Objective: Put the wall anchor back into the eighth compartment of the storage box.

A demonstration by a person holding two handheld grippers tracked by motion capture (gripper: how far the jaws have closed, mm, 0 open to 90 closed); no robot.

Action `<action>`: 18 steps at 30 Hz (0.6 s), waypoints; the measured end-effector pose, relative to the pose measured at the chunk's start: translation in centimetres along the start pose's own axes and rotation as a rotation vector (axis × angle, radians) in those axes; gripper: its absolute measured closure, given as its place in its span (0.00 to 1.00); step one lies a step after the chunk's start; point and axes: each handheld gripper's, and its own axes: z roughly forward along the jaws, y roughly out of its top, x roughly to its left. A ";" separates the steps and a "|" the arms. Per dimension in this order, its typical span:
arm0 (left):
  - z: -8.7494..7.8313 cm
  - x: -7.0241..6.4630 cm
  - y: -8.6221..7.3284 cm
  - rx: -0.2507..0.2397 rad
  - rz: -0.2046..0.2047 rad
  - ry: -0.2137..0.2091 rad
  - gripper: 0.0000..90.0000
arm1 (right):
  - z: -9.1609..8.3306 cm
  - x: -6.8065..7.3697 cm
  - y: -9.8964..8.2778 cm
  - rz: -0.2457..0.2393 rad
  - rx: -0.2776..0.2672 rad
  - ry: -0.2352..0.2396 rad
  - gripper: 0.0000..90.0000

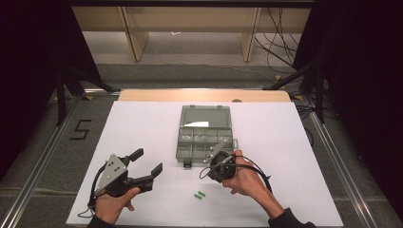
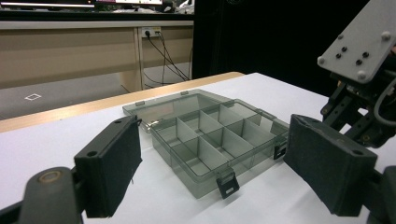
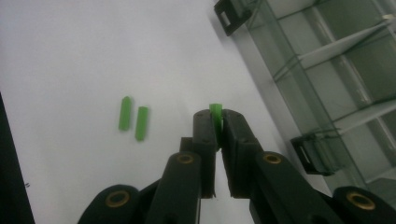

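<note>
The right gripper (image 3: 217, 122) is pinching a small green peg (image 3: 215, 113) between its closed jaws, with only the peg's tip poking out above the pads. The grip is sitting at the peg's lower part, probably so the free end can be lowered into a compartment without the jaws fouling a divider. In the high view this gripper (image 1: 220, 166) is hanging just beside the near edge of the clear plastic organizer box (image 1: 204, 137), which is lying open on the white table (image 1: 142, 128) with its lid (image 1: 205, 117) folded flat away from the person.

The left gripper (image 1: 147, 165) is waiting with its jaws spread wide and nothing between them, well apart from the box, seemingly kept out of the way until it is needed. Its own camera is looking across at the box (image 2: 219, 140) and its empty compartments.

2 more green pegs (image 3: 134, 119) are lying side by side on the table, near the person and apart from the box. Between the held peg and the compartments the box's front wall and 2 black latches (image 3: 229, 15) are standing, so the peg would likely need to clear these on its way in.
</note>
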 end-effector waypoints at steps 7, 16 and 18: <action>-0.1 0.0 0.0 0.007 -0.002 0.006 0.20 | -1.0 -0.9 -0.3 0.010 -0.003 -0.012 0.94; 0.1 0.0 0.0 -0.006 -0.002 -0.005 0.20 | -2.0 -1.9 -0.7 0.026 -0.007 -0.028 0.94; 0.0 0.0 0.0 -0.004 -0.004 -0.002 0.20 | -2.1 -2.0 -0.7 0.018 -0.011 -0.031 0.94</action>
